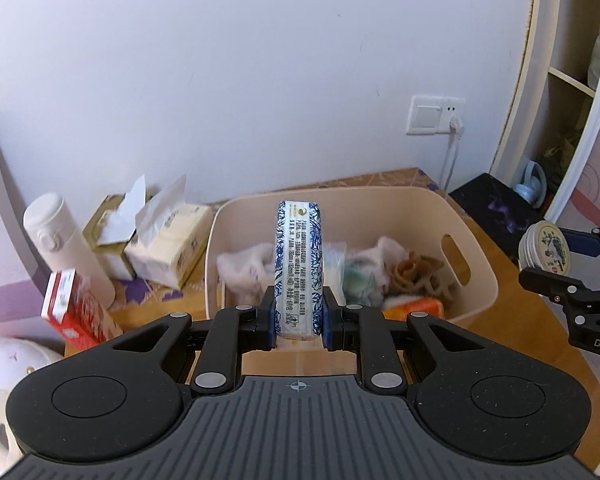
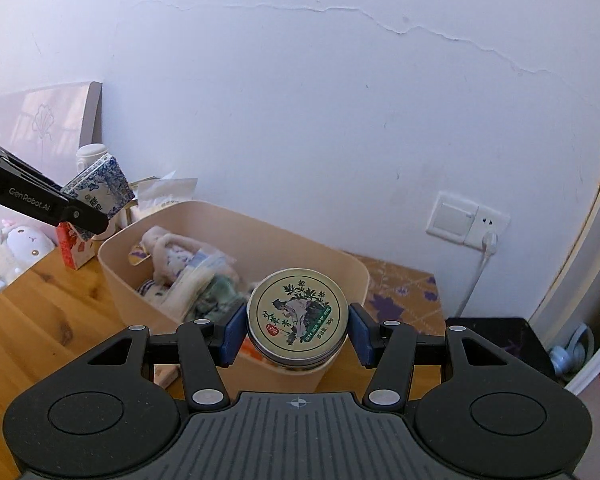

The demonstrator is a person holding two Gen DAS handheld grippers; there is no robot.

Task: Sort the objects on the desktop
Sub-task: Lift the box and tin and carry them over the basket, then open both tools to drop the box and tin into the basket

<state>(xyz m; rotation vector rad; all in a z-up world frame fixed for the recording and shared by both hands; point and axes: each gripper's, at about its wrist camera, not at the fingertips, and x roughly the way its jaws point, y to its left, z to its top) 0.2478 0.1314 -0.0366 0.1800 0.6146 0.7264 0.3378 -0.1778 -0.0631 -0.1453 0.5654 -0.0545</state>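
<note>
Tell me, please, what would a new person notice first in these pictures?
First, the blue-and-white tissue pack, clamped upright in the left hand-held gripper in front of the beige bin. Next, the round tin with a plant picture on its lid, held in the right hand-held gripper at the bin's near edge. The bin already holds a jumble of small items.

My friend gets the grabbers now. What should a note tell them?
Left gripper: shut on the blue-and-white tissue pack, held up on edge in front of the beige bin.
Right gripper: shut on the round tin, held up near the bin's front edge.
Done: the bin already has cloth and small packets inside.
Left: put the pack and the tin where they belong. The red box, white bottle and tissue boxes stand outside the bin on the desk.
</note>
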